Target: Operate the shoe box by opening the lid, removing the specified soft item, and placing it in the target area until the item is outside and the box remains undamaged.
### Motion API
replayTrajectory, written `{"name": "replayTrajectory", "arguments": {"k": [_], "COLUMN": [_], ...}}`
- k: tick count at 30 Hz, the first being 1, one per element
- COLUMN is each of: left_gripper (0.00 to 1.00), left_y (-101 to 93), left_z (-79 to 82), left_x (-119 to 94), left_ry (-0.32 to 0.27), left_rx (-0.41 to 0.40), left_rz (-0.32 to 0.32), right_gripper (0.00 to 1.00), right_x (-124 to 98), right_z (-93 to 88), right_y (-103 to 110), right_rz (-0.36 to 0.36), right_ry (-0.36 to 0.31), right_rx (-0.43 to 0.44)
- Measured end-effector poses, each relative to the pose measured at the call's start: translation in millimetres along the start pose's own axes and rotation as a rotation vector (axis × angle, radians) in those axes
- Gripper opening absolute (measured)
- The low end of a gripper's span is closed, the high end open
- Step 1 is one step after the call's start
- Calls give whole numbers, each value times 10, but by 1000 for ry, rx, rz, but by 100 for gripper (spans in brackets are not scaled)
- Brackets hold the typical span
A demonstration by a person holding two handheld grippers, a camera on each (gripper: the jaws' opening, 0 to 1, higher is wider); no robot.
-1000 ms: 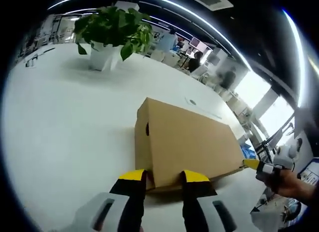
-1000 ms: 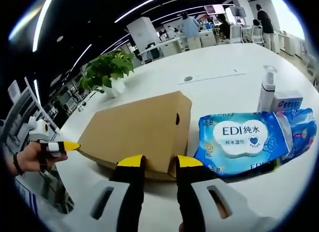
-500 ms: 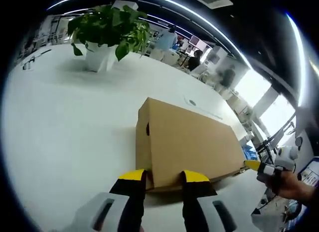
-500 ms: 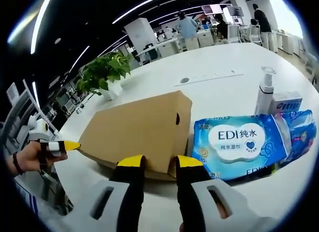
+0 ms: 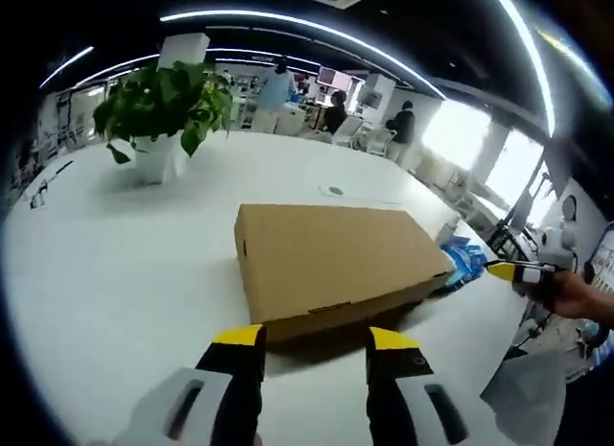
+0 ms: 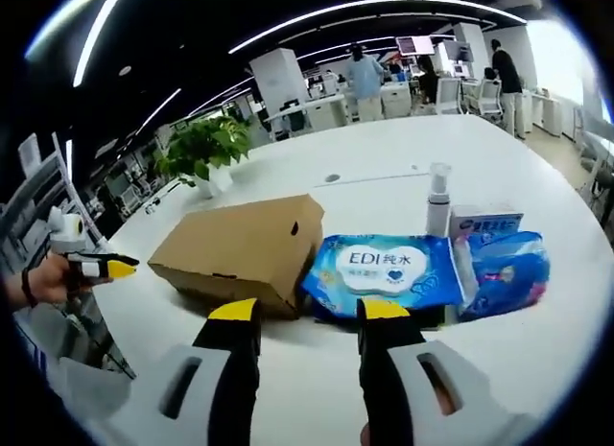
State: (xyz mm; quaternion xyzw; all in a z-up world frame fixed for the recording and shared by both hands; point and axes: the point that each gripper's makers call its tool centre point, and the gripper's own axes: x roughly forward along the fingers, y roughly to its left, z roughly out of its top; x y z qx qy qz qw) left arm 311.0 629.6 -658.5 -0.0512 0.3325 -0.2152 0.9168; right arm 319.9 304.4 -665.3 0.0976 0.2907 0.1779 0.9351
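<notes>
A closed brown cardboard shoe box point(image 5: 336, 259) lies on the white table point(image 5: 115, 273), lid down, with a small round hole in its end wall. My left gripper point(image 5: 317, 340) stands open just short of the box's near long side, nothing between its yellow-tipped fingers. In the right gripper view the same box point(image 6: 240, 249) sits left of centre. My right gripper point(image 6: 309, 314) is open a little back from the box's corner, holding nothing. Each gripper also appears in the other's view, held by a hand: the right gripper point(image 5: 513, 270) and the left gripper point(image 6: 106, 266).
A blue wet-wipes pack point(image 6: 384, 273) lies against the box's right side, with a pump bottle point(image 6: 438, 199), a small carton point(image 6: 484, 223) and a blue soft pack point(image 6: 504, 273) beyond it. A potted plant point(image 5: 163, 101) stands at the table's far side. People sit at desks behind.
Both grippers have drawn back from the box's edge, where their jaws stood against it, and their jaws now stand wider apart. The box stays shut and in place.
</notes>
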Motion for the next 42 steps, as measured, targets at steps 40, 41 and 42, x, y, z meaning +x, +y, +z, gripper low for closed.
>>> {"name": "replayTrajectory", "arguments": {"k": [40,41,42], "left_gripper": [54,54,54], "left_y": [-613,-613,-613], "left_z": [-30,-23,-21], "left_x": [-50,-50,-53], "left_ry": [-47,-50,-51], "left_rx": [87,84,83], "left_rz": [-54,-54,-53], "right_gripper": [52,52,52], "right_x": [-781,-783,-785], "right_z": [-343,-342,-335], "right_y": [1,4,9], "right_rz": [-46,-46,-46], "right_ry": [-66,-67,-68], "right_rx": [-117,-118,-123]}}
